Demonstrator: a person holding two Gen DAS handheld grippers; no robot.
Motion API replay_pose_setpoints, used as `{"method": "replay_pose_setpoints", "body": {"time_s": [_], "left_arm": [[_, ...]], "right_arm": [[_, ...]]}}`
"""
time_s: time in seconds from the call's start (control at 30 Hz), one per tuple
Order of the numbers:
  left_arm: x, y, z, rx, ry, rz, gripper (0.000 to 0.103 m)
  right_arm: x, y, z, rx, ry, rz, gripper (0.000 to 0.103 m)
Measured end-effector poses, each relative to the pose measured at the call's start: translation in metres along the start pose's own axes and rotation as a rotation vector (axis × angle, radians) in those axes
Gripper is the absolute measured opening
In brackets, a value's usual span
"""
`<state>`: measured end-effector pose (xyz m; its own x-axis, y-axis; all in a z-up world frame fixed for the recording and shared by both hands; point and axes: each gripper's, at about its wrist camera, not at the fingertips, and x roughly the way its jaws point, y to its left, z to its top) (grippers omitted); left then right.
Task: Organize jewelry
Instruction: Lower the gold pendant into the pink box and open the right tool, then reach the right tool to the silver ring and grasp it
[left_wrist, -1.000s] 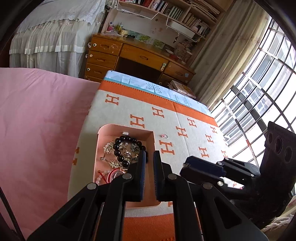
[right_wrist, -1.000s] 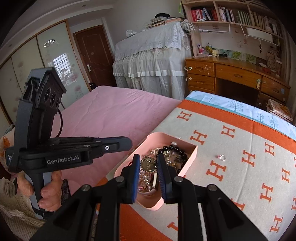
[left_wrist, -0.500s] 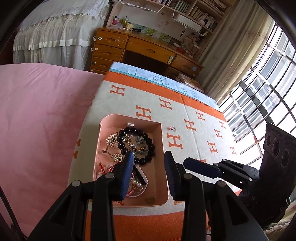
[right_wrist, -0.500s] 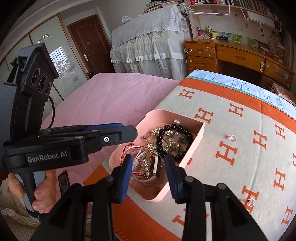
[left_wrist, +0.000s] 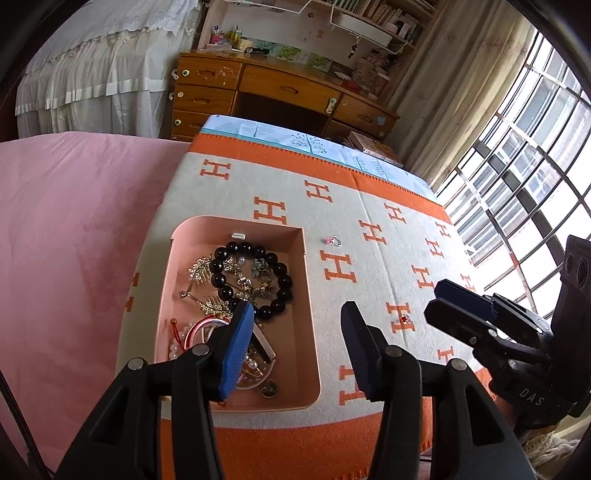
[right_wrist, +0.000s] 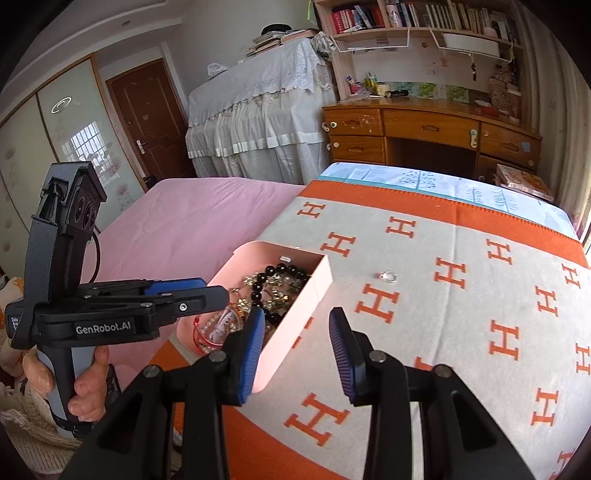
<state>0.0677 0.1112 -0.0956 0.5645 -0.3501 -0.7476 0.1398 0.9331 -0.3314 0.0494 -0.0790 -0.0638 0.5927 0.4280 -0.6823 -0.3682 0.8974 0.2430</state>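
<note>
Jewelry mostly boxed, 2 rings left out

Both grippers spread wide, holding nothing: left gripper (left_wrist: 297, 345) over pink box (left_wrist: 312, 354), right gripper (right_wrist: 297, 350) at its near wall. Bead bracelet (left_wrist: 251, 280) & pins already inside; pink ring (left_wrist: 332, 240) and red ring (left_wrist: 405, 317) on the blanket (left_wrist: 369, 206), apart from box.
</note>
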Motion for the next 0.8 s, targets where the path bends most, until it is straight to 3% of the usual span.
{"method": "replay_pose_setpoints", "body": {"time_s": [0.13, 0.2, 0.3, 0.53, 0.8], "left_arm": [[0.007, -0.012, 0.000, 0.022, 0.011, -0.002, 0.048], [0.013, -0.018, 0.000, 0.029, 0.020, -0.005, 0.049], [0.020, -0.029, -0.002, 0.045, 0.032, -0.003, 0.057], [0.037, -0.055, -0.007, 0.116, 0.058, 0.025, 0.061], [0.065, -0.072, -0.012, 0.155, 0.125, 0.031, 0.061]], "right_arm": [[-0.015, -0.024, -0.004, 0.036, -0.017, -0.076, 0.037], [-0.020, -0.036, -0.005, 0.055, -0.011, -0.136, 0.042], [-0.027, -0.055, -0.009, 0.081, -0.020, -0.193, 0.044], [-0.020, -0.086, -0.038, 0.088, 0.056, -0.236, 0.044], [0.018, -0.099, -0.066, 0.021, 0.161, -0.234, 0.044]]}}
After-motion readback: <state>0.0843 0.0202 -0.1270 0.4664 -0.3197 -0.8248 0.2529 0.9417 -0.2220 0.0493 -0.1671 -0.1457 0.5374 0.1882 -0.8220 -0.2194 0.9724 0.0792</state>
